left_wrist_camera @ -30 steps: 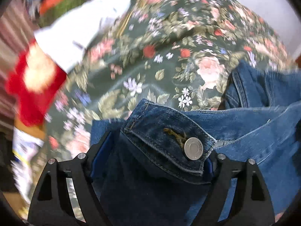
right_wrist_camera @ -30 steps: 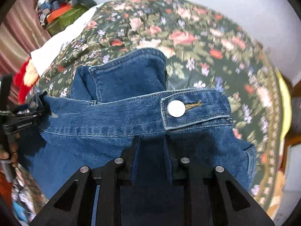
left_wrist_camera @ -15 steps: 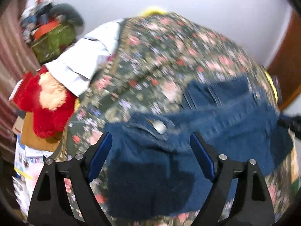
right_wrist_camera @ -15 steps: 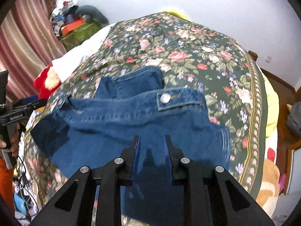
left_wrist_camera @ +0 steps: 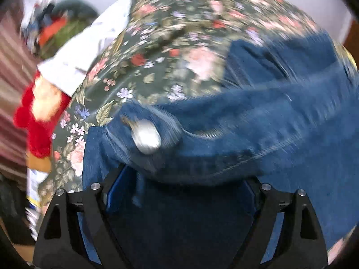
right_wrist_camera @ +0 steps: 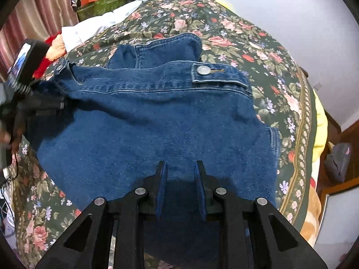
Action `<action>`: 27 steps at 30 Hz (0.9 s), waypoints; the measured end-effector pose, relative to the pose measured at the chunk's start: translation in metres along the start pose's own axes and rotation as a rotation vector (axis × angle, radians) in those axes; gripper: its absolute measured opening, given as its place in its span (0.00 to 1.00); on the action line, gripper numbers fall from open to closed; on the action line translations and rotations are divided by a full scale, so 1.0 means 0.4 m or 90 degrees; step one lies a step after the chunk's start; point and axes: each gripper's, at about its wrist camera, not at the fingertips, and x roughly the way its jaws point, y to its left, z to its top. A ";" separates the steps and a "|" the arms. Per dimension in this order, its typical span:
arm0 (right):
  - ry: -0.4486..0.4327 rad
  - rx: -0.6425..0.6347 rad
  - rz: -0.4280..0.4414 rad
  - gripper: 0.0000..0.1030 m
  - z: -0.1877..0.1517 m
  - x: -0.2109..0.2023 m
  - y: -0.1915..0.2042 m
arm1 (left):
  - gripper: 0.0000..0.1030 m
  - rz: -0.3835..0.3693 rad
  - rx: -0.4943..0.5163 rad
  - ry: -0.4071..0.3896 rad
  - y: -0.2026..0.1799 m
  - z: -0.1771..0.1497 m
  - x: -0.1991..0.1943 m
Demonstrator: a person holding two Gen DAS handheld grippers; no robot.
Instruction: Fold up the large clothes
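A blue denim garment (right_wrist_camera: 157,116) lies spread on a floral bedspread (right_wrist_camera: 258,44), its waistband and metal button (right_wrist_camera: 203,70) toward the far side. My right gripper (right_wrist_camera: 180,168) hovers above the near part of the denim, fingers slightly apart and empty. In the blurred left wrist view my left gripper (left_wrist_camera: 181,179) has its jaws wide open around the denim corner (left_wrist_camera: 202,139) with a metal button (left_wrist_camera: 145,137). The left gripper also shows in the right wrist view (right_wrist_camera: 44,107) at the garment's left corner.
A white cloth (right_wrist_camera: 98,24) and a red plush toy (left_wrist_camera: 38,116) lie at the bed's left edge. A green box with clutter (right_wrist_camera: 98,2) stands by the curtain. A yellow sheet (right_wrist_camera: 320,121) and wooden furniture are at the right.
The left gripper let go of the denim corner, pulled back, then came in close to it again. The right gripper backed away from the garment and its fingers opened slightly.
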 end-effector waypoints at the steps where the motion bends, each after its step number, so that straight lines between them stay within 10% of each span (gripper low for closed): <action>1: -0.003 0.002 -0.008 0.33 -0.003 -0.001 -0.007 | 0.84 -0.019 -0.036 0.005 0.030 0.011 0.007; 5: -0.040 0.008 -0.091 0.87 -0.022 -0.003 -0.037 | 0.84 -0.032 -0.078 -0.020 0.077 0.019 -0.022; 11: -0.024 0.058 -0.052 0.88 -0.036 -0.006 -0.077 | 0.84 0.063 -0.044 -0.037 0.112 -0.004 -0.071; 19: -0.047 0.075 -0.005 0.88 -0.012 -0.081 -0.041 | 0.84 -0.101 -0.098 -0.046 0.126 -0.083 -0.160; 27: -0.051 0.009 -0.024 0.88 0.087 -0.024 0.069 | 0.84 -0.118 -0.019 -0.045 -0.049 -0.019 -0.118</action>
